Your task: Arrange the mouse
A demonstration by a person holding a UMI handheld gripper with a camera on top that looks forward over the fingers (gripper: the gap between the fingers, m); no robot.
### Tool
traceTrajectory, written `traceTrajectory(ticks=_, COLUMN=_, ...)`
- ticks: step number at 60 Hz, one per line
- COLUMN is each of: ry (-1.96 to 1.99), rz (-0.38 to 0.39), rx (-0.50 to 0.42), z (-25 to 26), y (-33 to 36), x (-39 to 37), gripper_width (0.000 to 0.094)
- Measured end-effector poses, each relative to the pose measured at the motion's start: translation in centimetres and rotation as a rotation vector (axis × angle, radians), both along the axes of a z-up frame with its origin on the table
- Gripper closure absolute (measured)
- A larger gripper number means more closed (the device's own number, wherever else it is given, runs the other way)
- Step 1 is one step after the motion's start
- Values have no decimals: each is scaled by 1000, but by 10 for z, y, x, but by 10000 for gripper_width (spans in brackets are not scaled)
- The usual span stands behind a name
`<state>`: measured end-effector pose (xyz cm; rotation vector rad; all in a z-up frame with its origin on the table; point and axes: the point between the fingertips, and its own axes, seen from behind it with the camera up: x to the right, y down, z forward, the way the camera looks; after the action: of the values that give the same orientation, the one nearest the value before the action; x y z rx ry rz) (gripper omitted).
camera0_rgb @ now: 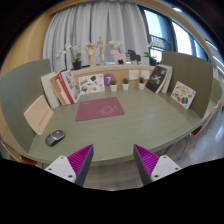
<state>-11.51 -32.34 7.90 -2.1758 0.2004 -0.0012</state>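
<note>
A small grey mouse (55, 137) lies on the green table (130, 128), near its left edge and left of and beyond my fingers. A dark red mouse mat (99, 109) lies flat further in, toward the back middle of the table. My gripper (114, 158) hovers over the table's near edge, open, with nothing between its magenta pads (80, 160). The mouse sits apart from the mat, to the mat's near left.
Books (64, 88) stand at the back left, and a tan board (38, 114) leans just behind the mouse. Picture cards (183, 94) and small pots (119, 84) line the back and right rim. Curtained windows stand behind.
</note>
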Motion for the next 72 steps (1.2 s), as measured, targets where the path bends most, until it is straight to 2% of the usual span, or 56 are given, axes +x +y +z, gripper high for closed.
traceTrajectory(ticks=14, ry=35, rz=181, rx=-50, z=-43, y=20, x=-137, gripper_width=130)
traceTrajectory(ticks=26, ry=58, rz=271, rx=-68, z=-61, y=52, x=-230, gripper_width=133)
traceTrajectory(ticks=40, ry=56, rz=270, rx=-107, z=-83, y=93, x=-275, gripper_width=136)
traceTrajectory(ticks=58, ry=5, rz=211, rx=-116, z=-88, y=146, x=-281, gripper_width=165)
traceTrajectory(ticks=72, ry=-46, rz=218, rx=-135, z=-91, y=164, x=-284, gripper_width=268)
